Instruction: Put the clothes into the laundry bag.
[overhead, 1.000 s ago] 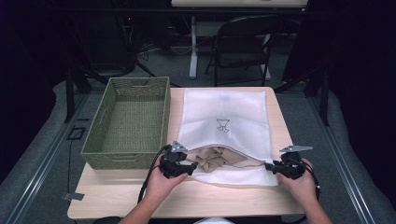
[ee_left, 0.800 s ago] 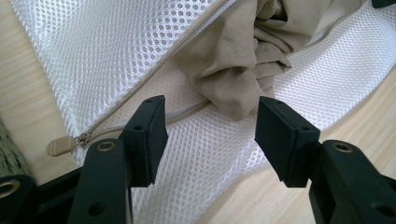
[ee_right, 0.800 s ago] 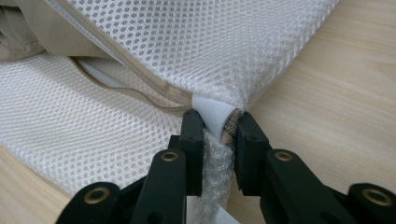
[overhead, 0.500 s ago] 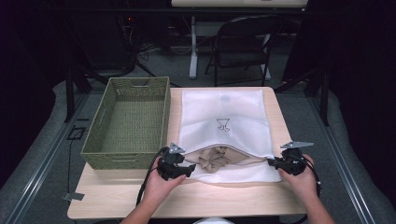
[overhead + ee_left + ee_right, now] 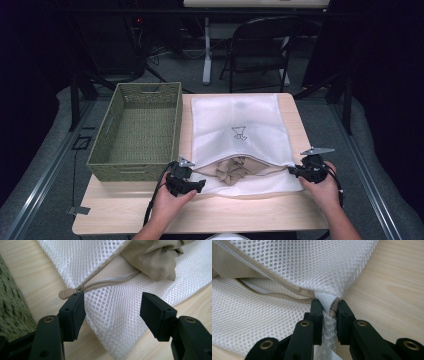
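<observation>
A white mesh laundry bag [image 5: 240, 125] lies flat on the table, its zipper open along the near edge. A crumpled beige garment [image 5: 232, 172] shows in the opening. My left gripper [image 5: 200, 184] is at the bag's near left corner. Its jaws [image 5: 112, 305] have just been opening and stand apart over the mesh, just below the beige zipper pull [image 5: 65, 293]. My right gripper [image 5: 292, 171] has just been closing and is now shut on the bag's right corner [image 5: 329, 306], pinching the zipper's end.
A green woven basket [image 5: 132, 171] stands on the table just left of the bag, close to my left hand. Bare wood [image 5: 240, 215] runs along the table's near edge. A folding chair [image 5: 260, 45] stands beyond the far edge.
The bag's upper lip has sunk lower over the beige garment. Both hands stay almost where they were at the bag's near corners.
</observation>
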A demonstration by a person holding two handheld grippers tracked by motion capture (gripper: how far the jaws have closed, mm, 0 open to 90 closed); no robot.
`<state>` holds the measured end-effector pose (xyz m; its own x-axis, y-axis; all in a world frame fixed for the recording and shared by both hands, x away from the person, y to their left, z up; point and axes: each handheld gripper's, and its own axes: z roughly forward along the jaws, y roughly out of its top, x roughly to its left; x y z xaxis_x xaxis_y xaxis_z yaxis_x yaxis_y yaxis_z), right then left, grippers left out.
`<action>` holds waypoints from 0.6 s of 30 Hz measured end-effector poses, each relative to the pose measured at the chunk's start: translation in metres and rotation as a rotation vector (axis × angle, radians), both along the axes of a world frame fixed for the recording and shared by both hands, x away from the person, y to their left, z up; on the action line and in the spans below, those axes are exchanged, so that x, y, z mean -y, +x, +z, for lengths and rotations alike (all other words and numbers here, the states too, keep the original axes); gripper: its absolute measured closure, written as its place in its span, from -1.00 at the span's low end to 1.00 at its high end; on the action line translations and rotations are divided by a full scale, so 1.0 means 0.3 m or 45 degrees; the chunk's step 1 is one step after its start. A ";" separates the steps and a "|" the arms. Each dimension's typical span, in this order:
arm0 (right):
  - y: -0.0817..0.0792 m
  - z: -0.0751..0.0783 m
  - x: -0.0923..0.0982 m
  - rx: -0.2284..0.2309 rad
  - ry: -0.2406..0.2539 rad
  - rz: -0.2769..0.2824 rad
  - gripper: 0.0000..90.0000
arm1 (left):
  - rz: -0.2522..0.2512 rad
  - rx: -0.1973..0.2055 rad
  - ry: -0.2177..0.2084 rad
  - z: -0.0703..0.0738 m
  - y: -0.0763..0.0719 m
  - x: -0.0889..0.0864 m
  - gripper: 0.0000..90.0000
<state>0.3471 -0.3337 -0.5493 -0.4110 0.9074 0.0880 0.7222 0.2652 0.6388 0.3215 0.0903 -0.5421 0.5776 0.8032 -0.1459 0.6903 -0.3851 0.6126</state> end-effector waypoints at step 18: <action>0.007 -0.002 0.000 -0.002 -0.010 0.004 0.73 | 0.032 -0.071 0.032 -0.044 0.012 -0.009 -0.25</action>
<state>0.3491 -0.3338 -0.5499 -0.4137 0.9067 0.0819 0.7224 0.2723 0.6356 0.3251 0.0931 -0.5552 0.5485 0.8213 -0.1569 0.7326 -0.3817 0.5636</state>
